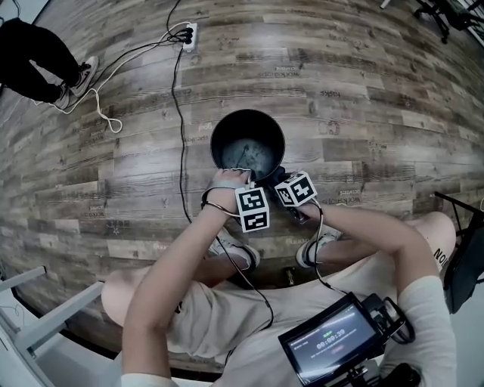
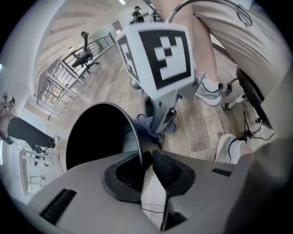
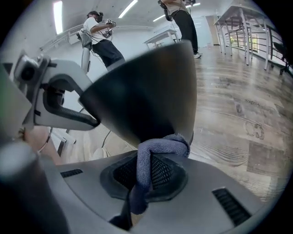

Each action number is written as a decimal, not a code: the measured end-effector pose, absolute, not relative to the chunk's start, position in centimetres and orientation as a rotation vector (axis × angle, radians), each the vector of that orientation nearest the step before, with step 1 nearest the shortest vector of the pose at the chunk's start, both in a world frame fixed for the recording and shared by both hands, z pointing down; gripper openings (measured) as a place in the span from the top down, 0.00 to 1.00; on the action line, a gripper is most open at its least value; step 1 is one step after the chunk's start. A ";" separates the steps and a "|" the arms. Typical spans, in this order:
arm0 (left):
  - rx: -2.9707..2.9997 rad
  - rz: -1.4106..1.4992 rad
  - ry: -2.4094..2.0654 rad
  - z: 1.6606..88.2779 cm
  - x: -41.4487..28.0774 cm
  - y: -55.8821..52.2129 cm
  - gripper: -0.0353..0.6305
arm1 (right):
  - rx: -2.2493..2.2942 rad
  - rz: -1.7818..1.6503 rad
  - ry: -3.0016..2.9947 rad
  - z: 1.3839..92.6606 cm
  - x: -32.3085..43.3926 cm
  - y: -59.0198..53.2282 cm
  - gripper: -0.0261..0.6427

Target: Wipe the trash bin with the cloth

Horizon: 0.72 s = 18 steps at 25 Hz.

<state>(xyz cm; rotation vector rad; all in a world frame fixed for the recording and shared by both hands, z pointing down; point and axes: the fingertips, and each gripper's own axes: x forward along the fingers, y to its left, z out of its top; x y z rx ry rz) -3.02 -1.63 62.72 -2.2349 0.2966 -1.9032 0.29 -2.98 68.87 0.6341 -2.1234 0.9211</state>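
A round black trash bin (image 1: 248, 145) stands on the wooden floor just ahead of the person's feet. My left gripper (image 1: 248, 181) points steeply down at its near rim. In the left gripper view the thin rim of the bin (image 2: 98, 137) runs between the two pads, and the left gripper (image 2: 145, 164) is shut on it. My right gripper (image 1: 278, 184) sits beside it to the right, shut on a grey-blue cloth (image 3: 158, 146). The bunched cloth presses against the bin's (image 3: 146, 91) outer wall, low on its side. The cloth (image 2: 153, 125) also shows under the right gripper's marker cube.
A power strip (image 1: 189, 34) and a black cable (image 1: 180, 113) lie on the floor left of the bin. A bystander's shoes (image 1: 76, 79) are at the far left. An office chair (image 1: 442, 11) stands far right, a grey table frame (image 1: 38, 317) near left. The person's own shoes (image 1: 238, 253) flank the bin.
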 end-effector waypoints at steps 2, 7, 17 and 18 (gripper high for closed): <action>-2.237 -1.913 0.292 62.8 -3.1 -1.7 0.82 | 0.613 0.922 -2.123 71.2 -0.2 -2.7 0.92; -2.240 -1.915 0.287 62.8 -3.1 -1.7 0.82 | 0.601 0.905 -2.096 75.5 -1.2 -2.2 0.92; -2.364 -1.886 0.326 62.5 -2.8 -1.6 0.81 | 0.722 1.049 -1.987 77.5 -0.5 -2.1 0.92; -2.397 -1.870 0.300 62.2 -2.8 -1.5 0.79 | 0.716 1.068 -1.985 76.6 -0.5 -1.8 0.92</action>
